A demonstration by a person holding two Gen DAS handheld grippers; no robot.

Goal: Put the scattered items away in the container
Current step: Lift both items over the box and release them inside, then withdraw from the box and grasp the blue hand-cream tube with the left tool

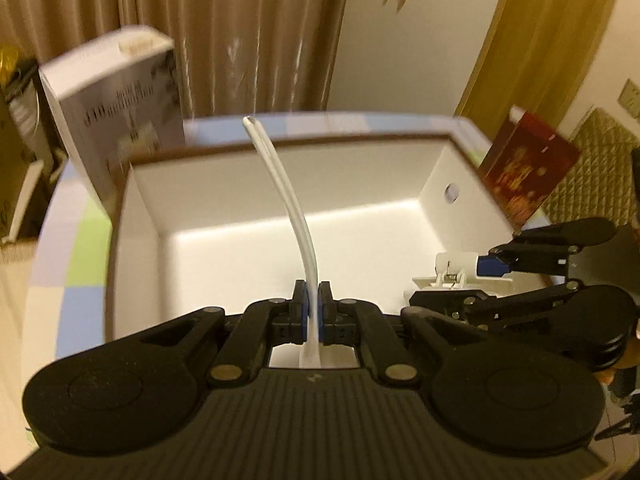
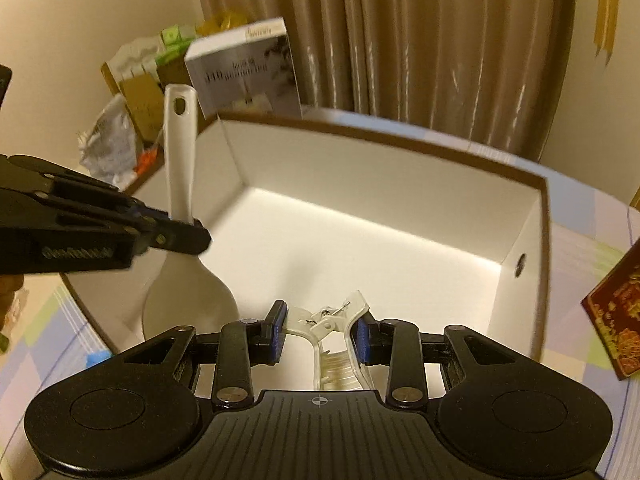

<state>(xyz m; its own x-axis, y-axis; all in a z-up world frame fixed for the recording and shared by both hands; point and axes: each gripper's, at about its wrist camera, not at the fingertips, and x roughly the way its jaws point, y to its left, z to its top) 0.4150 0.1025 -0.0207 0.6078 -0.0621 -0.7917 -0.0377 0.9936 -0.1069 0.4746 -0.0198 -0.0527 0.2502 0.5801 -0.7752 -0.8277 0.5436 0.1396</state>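
White card lines the open box (image 1: 280, 216) that serves as the container, and both loads are poised over it. The left tongs (image 1: 314, 312) are pinched tight on the neck of a white plastic rice paddle (image 1: 288, 200) — handle rising above the box's near wall, blade hanging down inside toward the floor of the box, as the right wrist view shows. The right tongs (image 2: 322, 334) are closed to a narrow gap on a clear plastic clip (image 2: 336, 336), squeezing its two arms; the clip sits just above the box's near edge, over the bare interior.

Beyond the box's far-left corner stands a grey-and-white carton (image 1: 120, 120), and off its right wall leans a red packet (image 1: 524, 176); both are outside the box, on the pastel checked worktop (image 1: 80, 264).

Judging by this, the step in hand is the drop-off — carrying is nearly over and release is not yet done. The next move calls for lowering each item nearer the box floor, then parting the tongs. The paddle likely needs tipping first so its long handle falls inside rather than across the rim. The two tongs are close together near the box's front wall, so releasing one at a time seems safer.
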